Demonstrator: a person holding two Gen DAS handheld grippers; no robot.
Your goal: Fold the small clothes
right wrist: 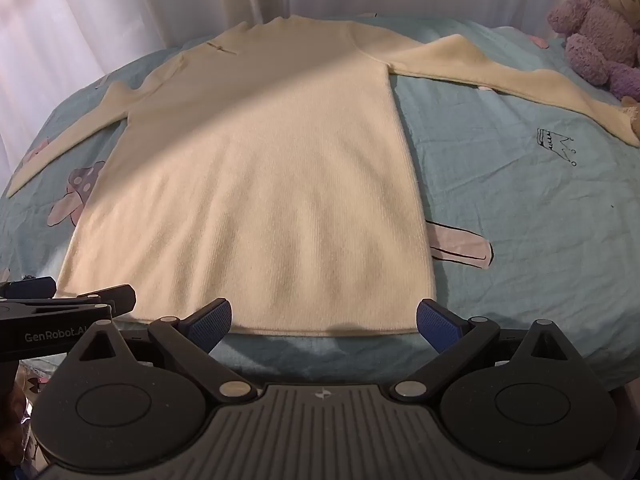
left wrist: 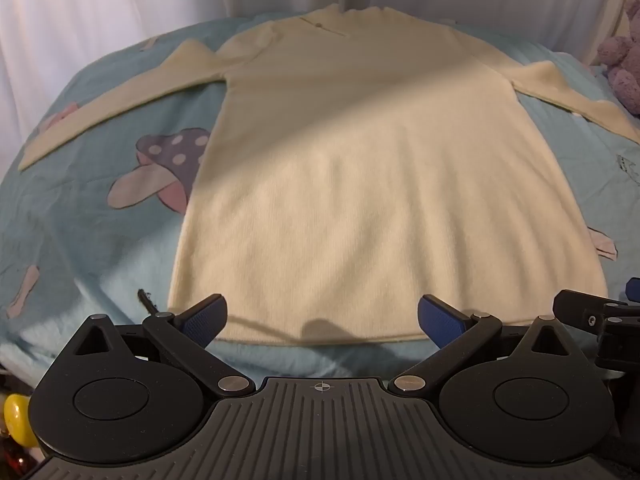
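A cream knit sweater (left wrist: pixel 360 160) lies flat on a light blue bedsheet (left wrist: pixel 100 208), collar far, hem near, both sleeves spread out to the sides. In the right wrist view the same sweater (right wrist: pixel 260 168) fills the left and middle. My left gripper (left wrist: pixel 322 322) hovers over the near hem, jaws wide open, nothing between the blue pads. My right gripper (right wrist: pixel 324 322) stands open over the hem's right part, also with nothing in it. The right gripper (left wrist: pixel 600 316) shows at the right edge of the left wrist view; the left gripper (right wrist: pixel 60 304) shows at the left of the right wrist view.
A purple plush bear (right wrist: pixel 600 28) sits at the far right of the bed, close to the right sleeve's cuff (right wrist: pixel 624 124). White curtains (right wrist: pixel 120 8) hang behind the bed. The sheet carries mushroom (left wrist: pixel 168 164) and crown (right wrist: pixel 556 146) prints. A yellow object (left wrist: pixel 16 420) shows low left.
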